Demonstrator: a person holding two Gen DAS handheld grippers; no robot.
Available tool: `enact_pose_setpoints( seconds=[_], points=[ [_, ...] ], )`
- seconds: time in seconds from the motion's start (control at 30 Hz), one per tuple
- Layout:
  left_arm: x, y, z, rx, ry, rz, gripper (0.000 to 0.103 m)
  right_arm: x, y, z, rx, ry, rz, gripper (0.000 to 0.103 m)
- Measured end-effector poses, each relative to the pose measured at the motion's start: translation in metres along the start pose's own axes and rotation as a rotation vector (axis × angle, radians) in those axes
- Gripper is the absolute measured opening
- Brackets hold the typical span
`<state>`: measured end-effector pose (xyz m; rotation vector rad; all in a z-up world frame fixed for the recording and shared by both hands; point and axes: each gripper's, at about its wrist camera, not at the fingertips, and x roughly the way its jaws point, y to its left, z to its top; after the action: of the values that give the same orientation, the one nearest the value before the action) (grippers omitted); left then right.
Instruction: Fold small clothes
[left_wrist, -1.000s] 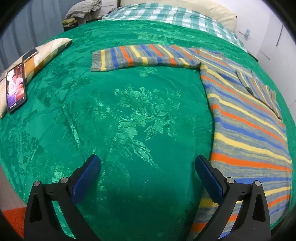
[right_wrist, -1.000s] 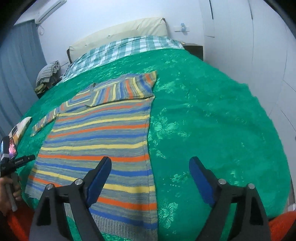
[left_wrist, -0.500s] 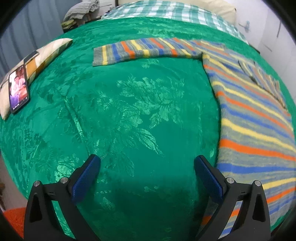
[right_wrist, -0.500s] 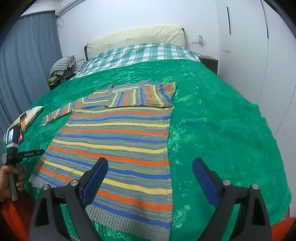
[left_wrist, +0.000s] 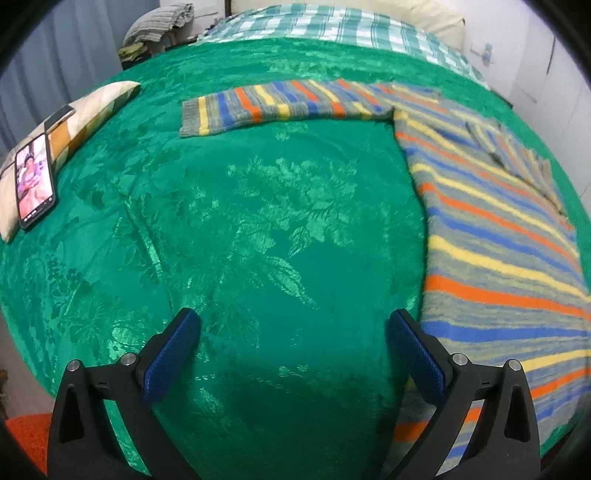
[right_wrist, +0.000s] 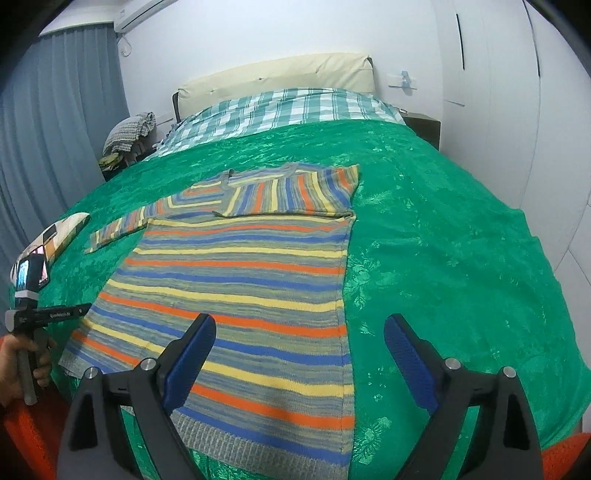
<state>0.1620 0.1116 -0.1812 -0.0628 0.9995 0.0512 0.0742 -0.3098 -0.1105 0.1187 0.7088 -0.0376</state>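
Observation:
A striped sweater (right_wrist: 236, 280) in grey, blue, yellow and orange lies flat on the green bedspread (right_wrist: 443, 240). Its right sleeve is folded across the chest (right_wrist: 291, 192); its left sleeve (left_wrist: 280, 105) stretches out to the side. My left gripper (left_wrist: 295, 343) is open and empty above bare bedspread, left of the sweater body (left_wrist: 498, 240). My right gripper (right_wrist: 299, 343) is open and empty above the sweater's hem and right edge. The left gripper also shows in the right wrist view (right_wrist: 48, 314), held by a hand.
A phone (left_wrist: 35, 184) with a lit screen leans on a patterned cushion (left_wrist: 85, 118) at the bed's left edge. A checked sheet (right_wrist: 280, 110) and cream headboard (right_wrist: 273, 79) are at the far end. A pile of clothes (right_wrist: 129, 134) sits beyond. Orange rug (left_wrist: 29, 435) below.
Both grippers have pulled back and tilted up a little, so more of the bed and room shows. Both stay open. The sweater has not moved.

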Motion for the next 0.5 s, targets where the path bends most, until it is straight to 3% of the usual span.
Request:
enact_pose_setpoints(
  seconds=[0.13,0.27,0.37,0.5],
  points=[
    [-0.005,0.002,0.005,-0.017,-0.012,-0.024,0.103,0.004,-0.001,-0.001,0.008,0.013,0.005,0.092],
    [-0.007,0.016,0.03,-0.059,0.027,-0.15,0.102,0.006,0.0,0.0,0.0,0.017,0.006,0.092],
    [-0.012,0.058,0.075,-0.16,-0.013,-0.21,0.102,0.005,0.002,0.001,-0.018,0.01,0.005,0.092],
    [0.004,0.143,0.139,-0.371,-0.063,-0.17,0.102,0.009,0.003,0.0,-0.025,0.023,0.019,0.092]
  ],
)
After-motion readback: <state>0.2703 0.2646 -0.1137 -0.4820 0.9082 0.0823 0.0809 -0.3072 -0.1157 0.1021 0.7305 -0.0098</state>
